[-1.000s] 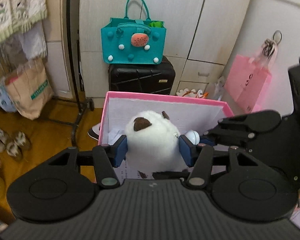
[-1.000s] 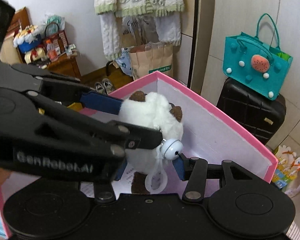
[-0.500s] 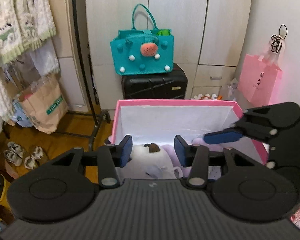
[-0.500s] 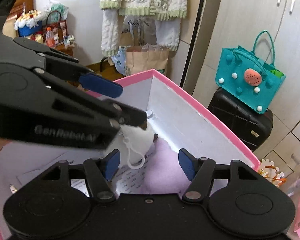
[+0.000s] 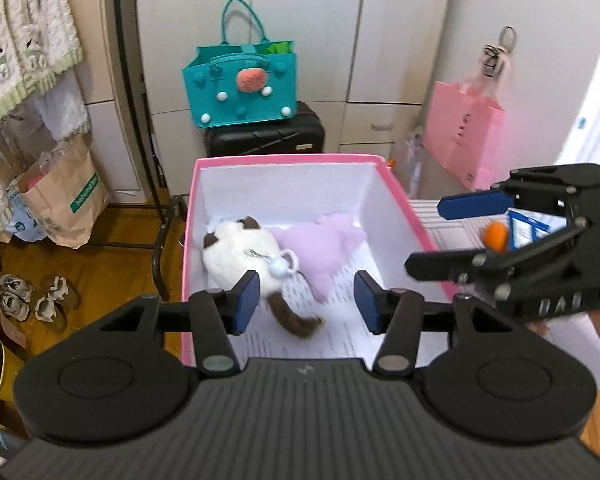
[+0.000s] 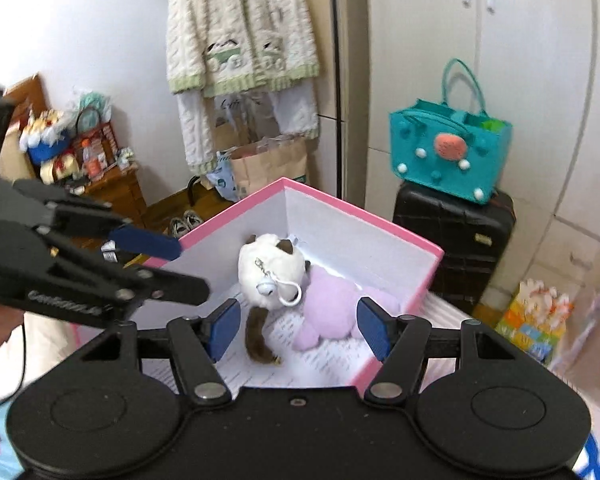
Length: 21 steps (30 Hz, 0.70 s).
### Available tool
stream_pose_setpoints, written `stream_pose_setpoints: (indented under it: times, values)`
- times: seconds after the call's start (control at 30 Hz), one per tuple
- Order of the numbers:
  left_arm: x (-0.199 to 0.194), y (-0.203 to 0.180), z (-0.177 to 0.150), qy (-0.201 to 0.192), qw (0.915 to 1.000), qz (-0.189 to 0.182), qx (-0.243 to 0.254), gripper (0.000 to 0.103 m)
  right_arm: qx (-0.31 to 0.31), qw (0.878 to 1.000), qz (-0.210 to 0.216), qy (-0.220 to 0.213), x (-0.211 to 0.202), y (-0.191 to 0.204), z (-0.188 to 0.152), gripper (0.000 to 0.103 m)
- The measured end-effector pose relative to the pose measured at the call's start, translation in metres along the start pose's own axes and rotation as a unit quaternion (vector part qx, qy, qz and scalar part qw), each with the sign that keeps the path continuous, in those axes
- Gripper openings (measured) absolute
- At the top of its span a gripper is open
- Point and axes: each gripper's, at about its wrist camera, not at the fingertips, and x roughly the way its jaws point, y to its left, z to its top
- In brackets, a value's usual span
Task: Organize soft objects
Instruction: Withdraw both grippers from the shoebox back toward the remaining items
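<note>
A white plush cat with brown ears, brown tail and a small bell lies inside the pink box, at its left side. A lilac plush lies beside it. Both show in the right wrist view: the cat, the lilac plush, the box. My left gripper is open and empty above the box's near end. My right gripper is open and empty; it shows in the left wrist view over the box's right edge.
A teal felt bag sits on a black suitcase behind the box. A pink paper bag hangs at right, a brown paper bag and shoes lie at left. An orange object lies right of the box.
One second ago both grippers held the white plush cat above the box. Both opened and pulled back; the cat now lies in the box next to the lilac plush.
</note>
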Motion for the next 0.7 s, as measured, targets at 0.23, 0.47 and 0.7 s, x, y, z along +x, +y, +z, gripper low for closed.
stream_pose_setpoints:
  times: [0.23, 0.47, 0.7]
  values:
    - [-0.050, -0.031, -0.010, -0.014, 0.9987, -0.017, 0.045, 0.060, 0.001, 1.000, -0.027, 0.004, -0.054, 0.007, -0.016, 0.070]
    - [-0.099, -0.069, -0.019, -0.033, 0.9937, -0.049, 0.095, 0.066, 0.010, 0.999, -0.030, -0.016, -0.116, 0.015, -0.027, 0.070]
    - [-0.125, -0.102, -0.038, -0.034, 0.9882, -0.081, 0.126, 0.070, 0.010, 0.998, -0.049, -0.033, -0.168, 0.030, -0.053, 0.070]
